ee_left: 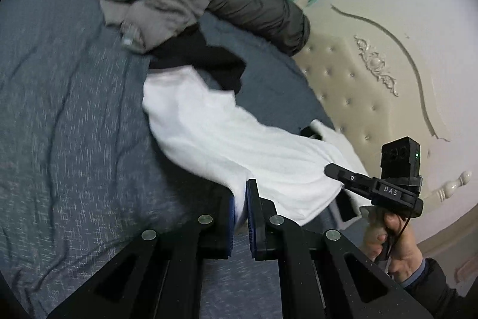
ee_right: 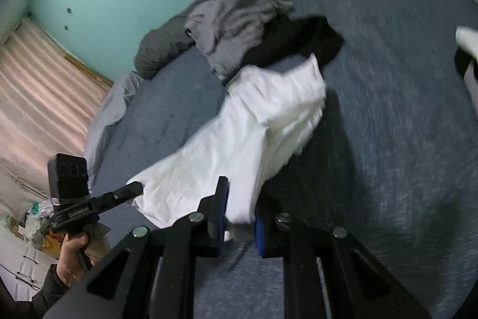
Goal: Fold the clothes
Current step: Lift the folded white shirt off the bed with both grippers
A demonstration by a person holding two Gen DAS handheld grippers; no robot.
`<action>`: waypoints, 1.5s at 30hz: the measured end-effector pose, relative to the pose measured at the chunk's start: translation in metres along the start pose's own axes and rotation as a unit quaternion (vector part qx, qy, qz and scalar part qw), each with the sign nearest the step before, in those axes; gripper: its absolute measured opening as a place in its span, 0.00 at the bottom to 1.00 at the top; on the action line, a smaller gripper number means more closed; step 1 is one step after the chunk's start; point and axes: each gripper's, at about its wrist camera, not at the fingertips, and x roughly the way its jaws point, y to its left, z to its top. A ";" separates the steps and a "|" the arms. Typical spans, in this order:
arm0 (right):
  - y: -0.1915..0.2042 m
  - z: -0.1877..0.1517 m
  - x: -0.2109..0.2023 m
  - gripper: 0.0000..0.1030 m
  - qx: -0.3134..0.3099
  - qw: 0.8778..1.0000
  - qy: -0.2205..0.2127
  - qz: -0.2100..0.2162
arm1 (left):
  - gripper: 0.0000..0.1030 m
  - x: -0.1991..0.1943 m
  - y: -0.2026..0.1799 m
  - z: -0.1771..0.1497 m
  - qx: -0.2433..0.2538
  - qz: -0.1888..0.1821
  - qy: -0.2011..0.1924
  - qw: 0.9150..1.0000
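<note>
Both the left gripper [ee_left: 245, 207] and right gripper [ee_right: 239, 207] have fingers clamped on white cloth.

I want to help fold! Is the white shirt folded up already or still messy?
Still messy. The white shirt hangs rumpled between the left hand-held gripper and the right hand-held gripper, both pinching its edge, above the blue bed.

Two wrist fisheyes, close above the bed [ee_left: 68, 109].
Each looks forward along its own fingers; both share the white garment [ee_left: 227, 139] and see the opposite gripper at frame edge.
</note>
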 end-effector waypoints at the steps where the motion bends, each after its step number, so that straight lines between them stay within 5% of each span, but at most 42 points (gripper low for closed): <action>1: 0.003 0.004 -0.007 0.14 -0.003 1.000 0.000 0.003 | 0.07 -0.004 -0.008 0.004 0.003 -0.001 -0.003 1.000; 25: 0.078 0.076 -0.196 0.11 -0.079 0.994 -0.080 0.000 | 0.07 -0.075 -0.201 0.061 0.099 -0.042 -0.062 0.992; 45: 0.033 0.137 -0.318 0.11 -0.079 0.987 -0.137 -0.027 | 0.07 -0.025 -0.352 0.109 0.170 -0.076 -0.062 0.981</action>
